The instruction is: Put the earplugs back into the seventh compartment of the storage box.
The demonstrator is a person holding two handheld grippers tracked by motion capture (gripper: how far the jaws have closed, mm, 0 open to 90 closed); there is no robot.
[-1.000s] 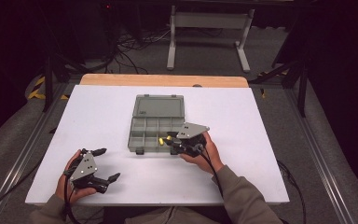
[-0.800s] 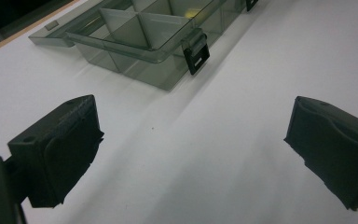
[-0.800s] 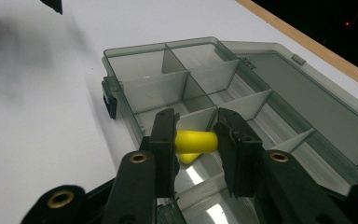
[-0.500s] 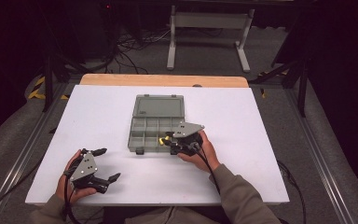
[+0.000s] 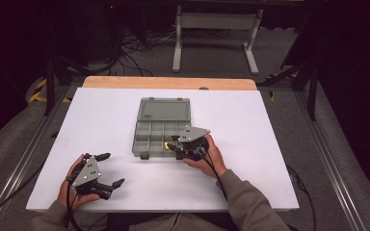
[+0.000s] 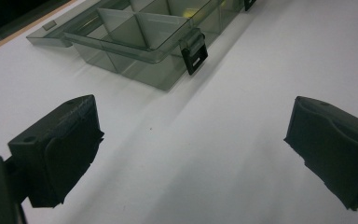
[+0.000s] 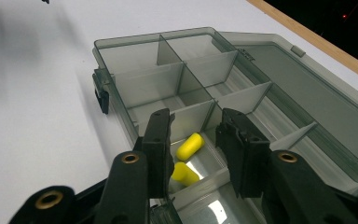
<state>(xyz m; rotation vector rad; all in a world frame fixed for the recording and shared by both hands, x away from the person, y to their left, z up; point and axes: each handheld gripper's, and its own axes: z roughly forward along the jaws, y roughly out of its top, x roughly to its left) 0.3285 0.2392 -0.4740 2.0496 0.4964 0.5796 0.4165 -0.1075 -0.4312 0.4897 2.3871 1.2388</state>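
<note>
A: What is seen at the middle of the white worktop (image 5: pixel 270 144)?

B: A smoke-grey compartment box (image 5: pixel 156 132) is shown lying open, its lid (image 5: pixel 164 109) folded flat toward twelve o'clock. Two yellow earplugs (image 7: pixel 189 145) are seen in one compartment along the box's near row, at about five o'clock of the box in the high view.

A: And the right tongs (image 7: pixel 193 137)?

B: They are held at the box's five o'clock corner, with the jaws parted narrowly and set above that compartment. In the right gripper view the earplugs are framed between the jaws, one plug lying just past the tips, the other nearer the left jaw. Nothing is gripped; whether the left jaw touches the nearer plug cannot be told from this angle.

A: Where are the left tongs (image 5: pixel 107 169)?

B: They are pictured at seven o'clock on the worktop, well apart from the box, in the person's left hand (image 5: pixel 74 190). The jaws are spread wide and hold nothing. In the left gripper view, bare worktop is seen between them, and the box's front wall with a black latch (image 6: pixel 193 50) is seen beyond, at about twelve o'clock.
</note>
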